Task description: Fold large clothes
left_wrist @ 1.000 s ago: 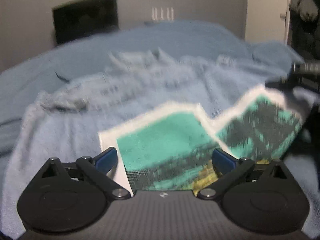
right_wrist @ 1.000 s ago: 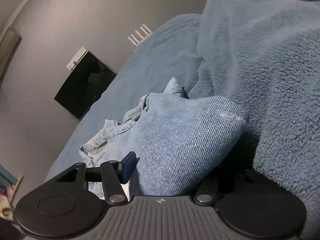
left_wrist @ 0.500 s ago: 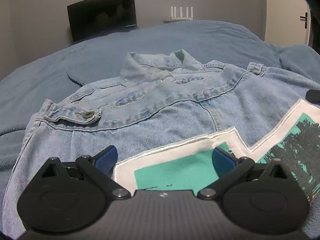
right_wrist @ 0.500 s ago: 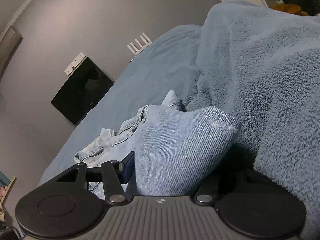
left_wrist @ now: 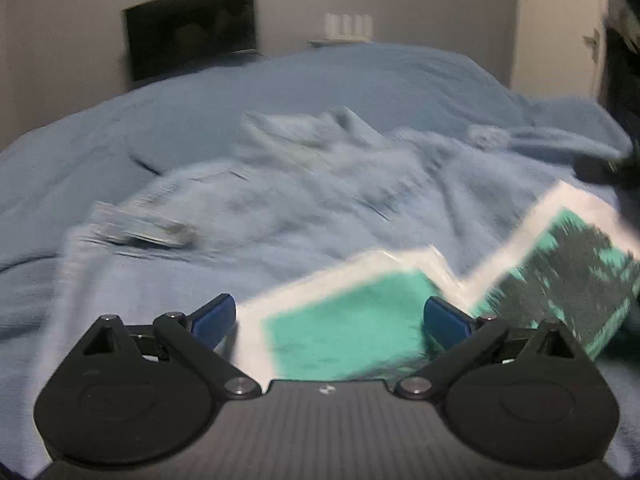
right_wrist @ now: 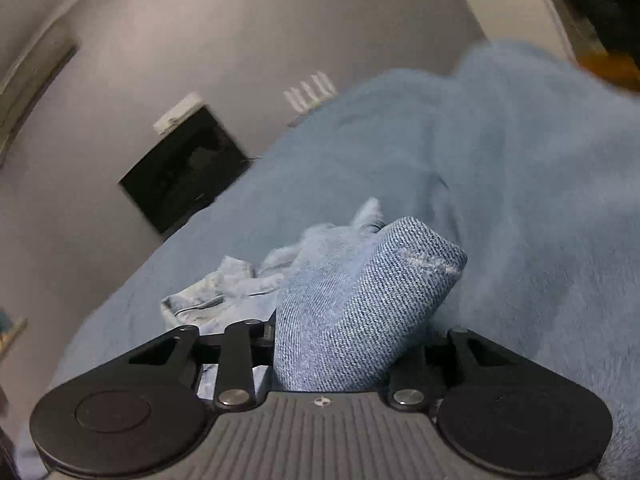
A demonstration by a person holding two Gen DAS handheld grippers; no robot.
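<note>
- My right hand-held gripper (right_wrist: 352, 344) is pinching a thick fold of the denim jacket (right_wrist: 360, 304); its jaws have just been closing, and the cloth bunches up between them and hides both pads.
- My left hand-held gripper (left_wrist: 330, 316) is spread wide, with its blue pads (left_wrist: 212, 320) well apart. The hem of the jacket, with the teal and white picture patch (left_wrist: 348, 320), lies between them, but neither pad presses on it.
- The jacket lies spread out on the bed (left_wrist: 360, 88), collar (left_wrist: 304, 132) toward the far side; the left view is blurred.
- The patch is bent into a zigzag, and its right part (left_wrist: 576, 264) tilts upward.
- The bed is covered with a fluffy blue blanket (right_wrist: 520, 184), which rises just beside the pinched fold.
- A dark screen (left_wrist: 192, 36) stands against the grey wall beyond the bed.
</note>
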